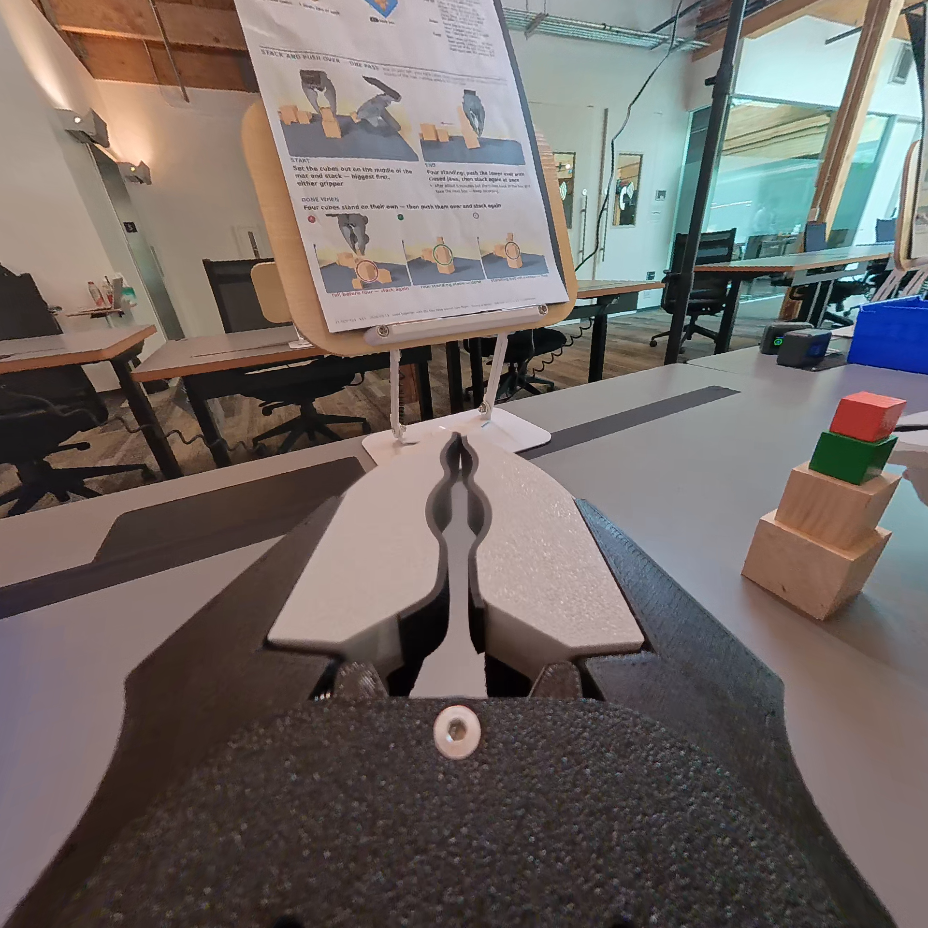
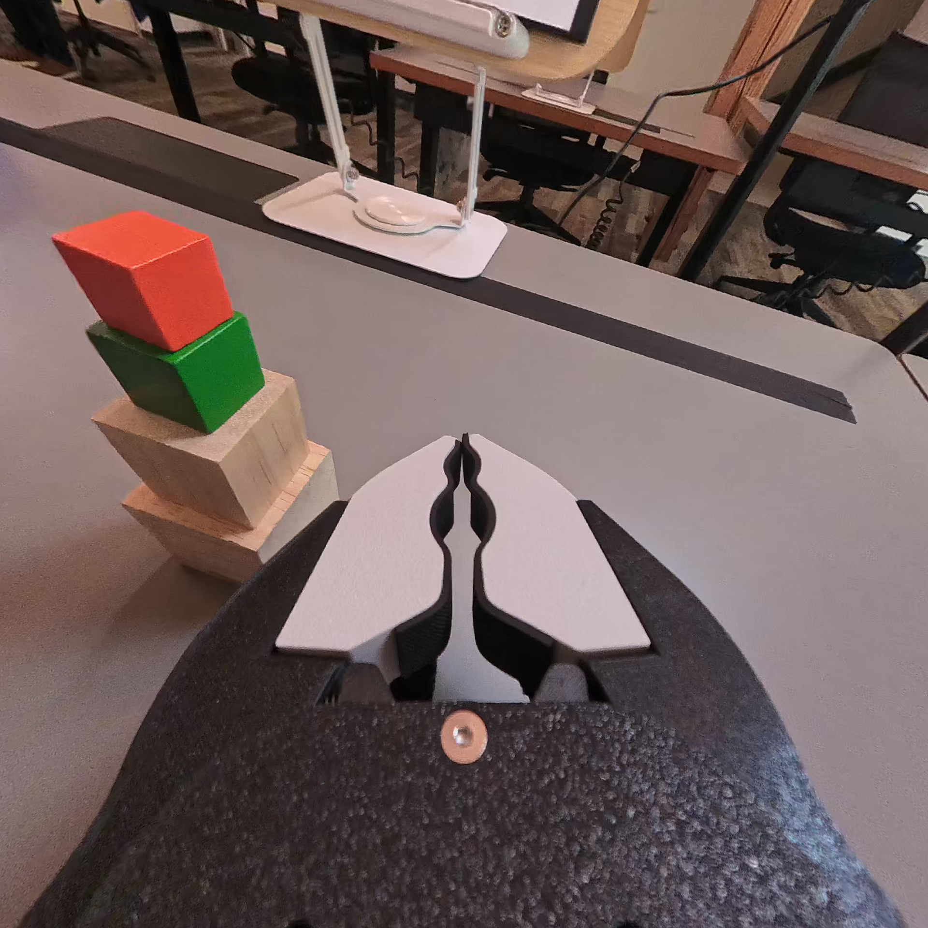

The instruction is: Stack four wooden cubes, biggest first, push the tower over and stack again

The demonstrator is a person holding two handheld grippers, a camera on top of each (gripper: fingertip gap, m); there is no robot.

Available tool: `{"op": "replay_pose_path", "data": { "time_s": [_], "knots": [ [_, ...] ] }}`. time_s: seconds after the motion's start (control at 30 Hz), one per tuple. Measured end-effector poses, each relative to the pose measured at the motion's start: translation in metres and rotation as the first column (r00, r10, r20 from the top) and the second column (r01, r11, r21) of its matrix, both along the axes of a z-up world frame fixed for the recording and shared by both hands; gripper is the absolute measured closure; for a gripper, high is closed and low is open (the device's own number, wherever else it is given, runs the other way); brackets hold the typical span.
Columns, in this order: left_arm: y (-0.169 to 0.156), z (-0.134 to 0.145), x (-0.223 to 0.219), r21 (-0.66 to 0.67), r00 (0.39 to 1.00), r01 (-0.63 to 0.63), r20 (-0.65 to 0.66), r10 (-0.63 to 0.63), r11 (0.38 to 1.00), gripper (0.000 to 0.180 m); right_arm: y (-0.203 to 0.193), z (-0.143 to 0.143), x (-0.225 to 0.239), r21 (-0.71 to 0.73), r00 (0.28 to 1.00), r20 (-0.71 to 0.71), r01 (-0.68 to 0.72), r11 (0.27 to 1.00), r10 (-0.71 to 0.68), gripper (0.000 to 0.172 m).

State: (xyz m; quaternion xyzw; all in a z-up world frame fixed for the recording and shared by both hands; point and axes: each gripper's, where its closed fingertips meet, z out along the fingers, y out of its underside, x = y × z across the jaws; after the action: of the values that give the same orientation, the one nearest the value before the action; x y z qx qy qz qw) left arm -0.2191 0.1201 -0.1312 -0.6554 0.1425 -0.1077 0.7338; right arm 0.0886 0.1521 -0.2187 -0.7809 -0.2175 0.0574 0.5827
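A stack of cubes stands on the grey table: a large wooden cube at the bottom, a smaller wooden cube on it, then a green cube and a red cube on top. In the left wrist view the same stack shows at the right, with the red cube, the green cube and the bottom wooden cube. My right gripper is shut with nothing between its pads, just right of the stack's base. My left gripper is shut with nothing in it, well left of the stack.
A white stand holding a wooden board with a printed sheet stands at the table's far edge; its base also shows in the right wrist view. A blue bin and small dark devices sit at the far right. Desks and office chairs lie beyond. The gap from one gripper's tips to the other's is roughly 35 centimeters.
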Motion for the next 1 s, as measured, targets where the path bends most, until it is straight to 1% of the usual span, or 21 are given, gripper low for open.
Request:
{"op": "replay_pose_path", "data": {
  "time_s": [0.2,0.3,0.4,0.5,0.6,0.67,0.73,0.83,0.9,0.93,1.0],
  "knots": [
    [-0.002,0.003,-0.002,0.001,1.000,0.001,0.022,-0.001,1.000,0.180,-0.004,-0.007,-0.012,-0.020,0.997,0.045,0.061,0.998,-0.060,0.171],
    [-0.002,0.005,-0.003,0.004,1.000,-0.003,0.031,0.003,1.000,0.180,-0.004,-0.012,-0.015,-0.047,0.996,0.037,0.081,0.996,-0.079,0.172],
    [-0.003,0.007,-0.005,0.008,0.999,-0.007,0.036,0.007,1.000,0.180,-0.003,-0.015,-0.031,-0.059,0.997,0.047,0.064,0.996,-0.061,0.171],
    [-0.003,0.009,-0.006,0.013,0.999,-0.010,0.037,0.009,1.000,0.180,0.001,-0.014,-0.059,-0.048,0.998,0.069,0.017,0.999,-0.014,0.171],
    [-0.002,0.007,-0.009,0.007,0.999,-0.015,0.043,0.015,1.000,0.180,0.000,-0.007,-0.101,0.028,0.981,0.170,-0.097,0.995,0.091,0.172],
    [-0.001,0.005,-0.010,0.000,0.999,-0.017,0.046,0.017,1.000,0.180,-0.008,-0.003,-0.132,0.078,0.952,0.246,-0.208,0.975,0.184,0.172],
    [0.000,0.003,-0.010,-0.006,0.999,-0.019,0.043,0.019,1.000,0.180,-0.023,0.003,-0.163,0.139,0.909,0.306,-0.336,0.932,0.282,0.171],
    [0.001,0.001,-0.010,-0.011,0.999,-0.022,0.038,0.022,1.000,0.180,-0.050,0.010,-0.196,0.204,0.833,0.386,-0.497,0.843,0.398,0.171],
    [0.001,0.000,-0.010,-0.013,0.999,-0.026,0.033,0.027,1.000,0.180,-0.062,0.013,-0.203,0.223,0.811,0.390,-0.543,0.809,0.437,0.171],
    [0.002,-0.001,-0.011,-0.015,0.999,-0.029,0.031,0.029,0.999,0.180,-0.064,0.015,-0.201,0.228,0.811,0.380,-0.548,0.805,0.445,0.171],
    [0.002,-0.002,-0.011,-0.019,0.999,-0.030,0.032,0.031,0.999,0.180,-0.060,0.021,-0.189,0.229,0.832,0.341,-0.526,0.819,0.439,0.171]
  ]
}}
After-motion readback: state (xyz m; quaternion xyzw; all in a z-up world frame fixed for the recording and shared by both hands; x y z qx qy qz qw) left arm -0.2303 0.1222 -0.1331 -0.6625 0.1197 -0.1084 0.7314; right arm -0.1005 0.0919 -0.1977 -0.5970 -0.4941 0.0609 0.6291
